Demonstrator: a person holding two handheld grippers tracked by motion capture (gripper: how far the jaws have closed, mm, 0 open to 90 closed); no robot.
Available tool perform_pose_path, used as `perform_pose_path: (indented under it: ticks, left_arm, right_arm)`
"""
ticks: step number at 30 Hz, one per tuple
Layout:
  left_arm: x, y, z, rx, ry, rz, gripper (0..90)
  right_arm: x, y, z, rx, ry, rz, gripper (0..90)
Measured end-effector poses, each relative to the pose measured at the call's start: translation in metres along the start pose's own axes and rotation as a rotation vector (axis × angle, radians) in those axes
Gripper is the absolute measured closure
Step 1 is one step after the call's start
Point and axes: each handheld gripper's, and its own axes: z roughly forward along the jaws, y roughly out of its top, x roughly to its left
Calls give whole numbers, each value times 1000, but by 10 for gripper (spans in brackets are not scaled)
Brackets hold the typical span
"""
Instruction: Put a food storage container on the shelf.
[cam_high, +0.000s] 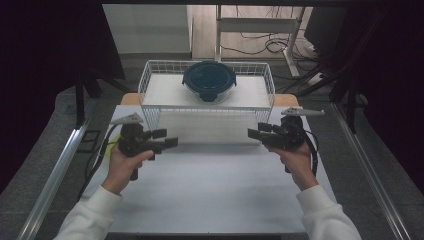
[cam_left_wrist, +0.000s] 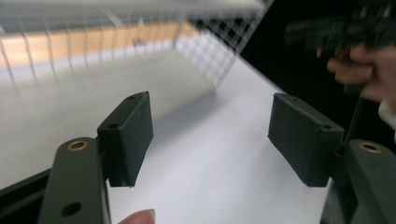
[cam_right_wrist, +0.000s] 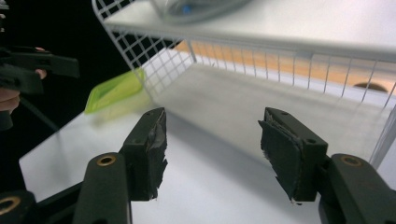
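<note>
- Two grippers show in the high view: the left gripper (cam_high: 169, 138) and the right gripper (cam_high: 256, 131), each in one hand, jaws pointing inward toward each other across the white table (cam_high: 210, 190), both parted and holding nothing.
- One round lidded container (cam_high: 209, 80) sits flat, lid up, on top of the single wire rack (cam_high: 150, 87) at the table's far edge, well apart from both grippers; being round, it has no long axis.
- One pair of pads in the left gripper view: the left gripper (cam_left_wrist: 210, 135) stands wide, bare table between; rack mesh beyond.
- One pair in the right gripper view: the right gripper (cam_right_wrist: 212, 149) is agape, empty; one green object (cam_right_wrist: 114, 91) lies beside the rack's leg.
</note>
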Motion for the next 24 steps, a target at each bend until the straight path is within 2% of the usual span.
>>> perform_pose_path:
  ticks: [5,7,12,15,18,21,24]
  left_arm:
    - [-7,-27,6,66,-19,10,306]
    - [-9,-34,7,90,-6,22,306]
    - [-11,-50,2,108,-14,10,308]
    - [-11,-61,1,129,-5,3,309]
    - [-9,-70,4,150,6,-11,309]
    - [-12,-75,7,172,26,8,309]
    - [-14,-78,9,181,25,13,309]
  right_arm:
    - [9,-24,-5,33,-4,-29,398]
    - [13,-34,-6,47,0,-37,396]
    - [18,-56,-8,70,9,-35,393]
    - [17,-69,-9,70,18,-23,391]
    - [15,-82,-10,116,4,-32,386]
    - [11,-93,-11,138,1,-11,385]
    - [9,-101,-10,156,-2,-4,384]
